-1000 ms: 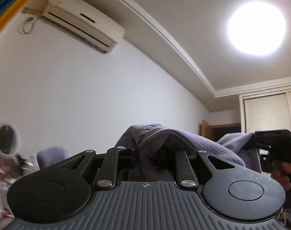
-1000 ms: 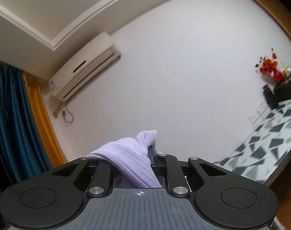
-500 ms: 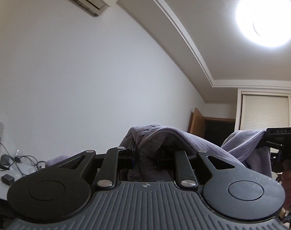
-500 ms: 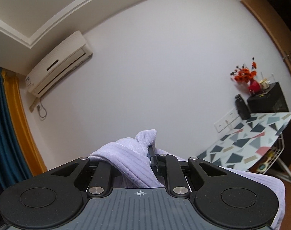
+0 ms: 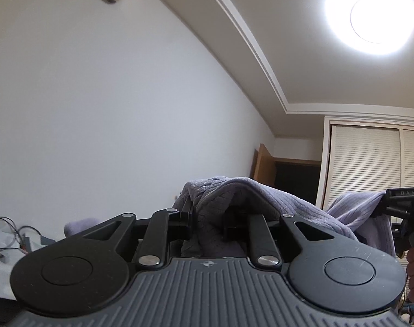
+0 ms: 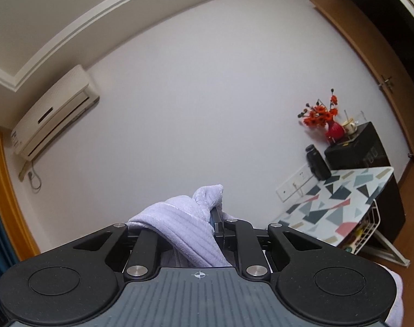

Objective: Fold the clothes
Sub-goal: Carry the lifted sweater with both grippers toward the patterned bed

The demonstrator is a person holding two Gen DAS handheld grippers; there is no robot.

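Note:
A lavender ribbed fleece garment (image 5: 264, 199) is held up in the air by both grippers. My left gripper (image 5: 207, 215) is shut on a bunched fold of it, and the cloth drapes off to the right toward my right gripper (image 5: 381, 207), seen at the right edge with a hand under it. In the right wrist view my right gripper (image 6: 207, 215) is shut on another bunch of the same garment (image 6: 185, 223), which hides the left finger. Both grippers point roughly level at the white wall.
An air conditioner (image 6: 54, 114) hangs high on the wall by an orange curtain (image 6: 8, 199). A patterned ironing board (image 6: 340, 204) with a wire basket stands at right, beside a black cabinet with red flowers (image 6: 320, 113). A desk with cables (image 5: 8, 234) lies at left; louvred wardrobe doors (image 5: 370, 163) at right.
Both views have swept sideways along the wall: the air conditioner slid toward the left edges, and the ironing board and wardrobe came further into view. The grips on the garment are unchanged.

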